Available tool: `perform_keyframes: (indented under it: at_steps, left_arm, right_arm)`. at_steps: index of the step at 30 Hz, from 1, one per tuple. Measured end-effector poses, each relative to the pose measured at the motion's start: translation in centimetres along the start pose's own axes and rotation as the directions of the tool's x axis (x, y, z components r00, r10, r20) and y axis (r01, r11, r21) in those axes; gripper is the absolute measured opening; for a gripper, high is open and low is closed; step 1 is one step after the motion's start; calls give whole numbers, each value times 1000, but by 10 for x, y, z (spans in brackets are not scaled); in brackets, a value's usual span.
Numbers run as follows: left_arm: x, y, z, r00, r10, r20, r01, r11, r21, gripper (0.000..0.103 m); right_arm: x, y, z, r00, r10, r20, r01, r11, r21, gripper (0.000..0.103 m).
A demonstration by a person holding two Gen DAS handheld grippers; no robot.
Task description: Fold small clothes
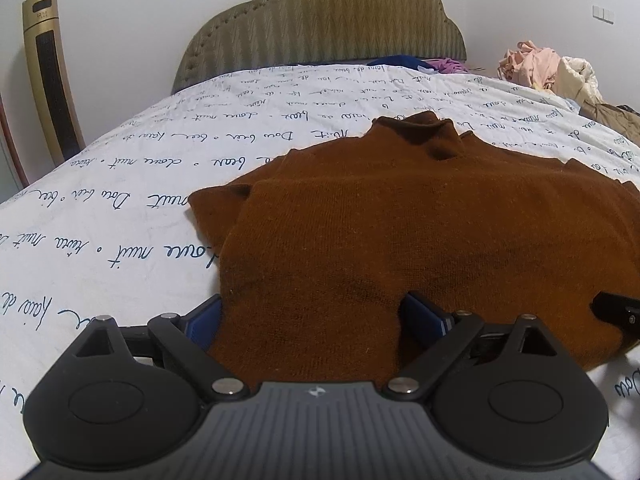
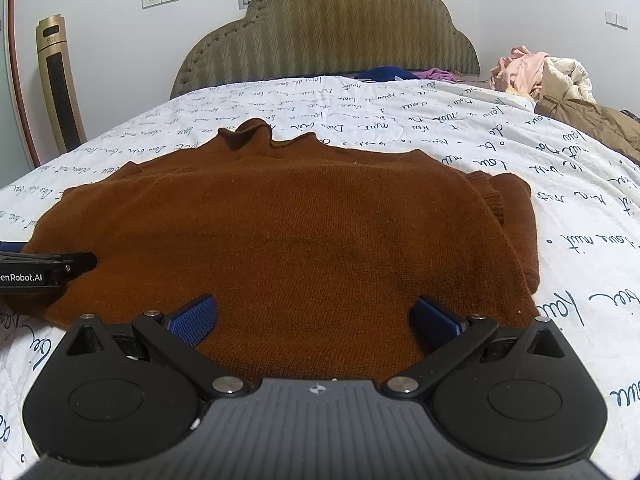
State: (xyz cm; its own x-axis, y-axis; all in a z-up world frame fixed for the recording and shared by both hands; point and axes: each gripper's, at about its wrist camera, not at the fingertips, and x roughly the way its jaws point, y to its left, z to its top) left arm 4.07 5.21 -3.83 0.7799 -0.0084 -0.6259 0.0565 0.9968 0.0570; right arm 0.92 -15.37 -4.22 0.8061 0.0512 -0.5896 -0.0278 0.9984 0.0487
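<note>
- Left wrist view: a brown sweater (image 1: 400, 220) lies flat on the bed (image 1: 120, 208), its collar toward the headboard (image 1: 320, 28) and a sleeve folded in at its left edge. White bedcover printed with script runs free to the left and beyond the collar. A clothes pile (image 1: 552, 68) sits at the far right edge, well apart from the sweater.
- The left gripper (image 1: 316, 318) stands wide apart over the sweater's near hem. Its left pad sits at the hem's left edge and its right pad over the knit. Cloth bulges up between them, with neither pad pressing it. The right gripper's tip shows at the right margin.
- Right wrist view: the sweater (image 2: 300, 220) fills the middle, a folded sleeve along its right edge, with bare bedcover to the right and ahead.
- The right gripper (image 2: 316, 316) is spread wide above the near hem, clamping nothing. The left gripper (image 2: 76, 262) shows at the left margin.
</note>
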Motion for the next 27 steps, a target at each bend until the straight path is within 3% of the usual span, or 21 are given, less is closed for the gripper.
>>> perform_keyframes:
  at_steps: [27]
  left_arm:
    - [-1, -2, -1, 1000, 14, 14, -14, 1000, 7, 97]
  right_arm:
    - [1, 0, 1, 1000, 3, -4, -3, 1000, 5, 103]
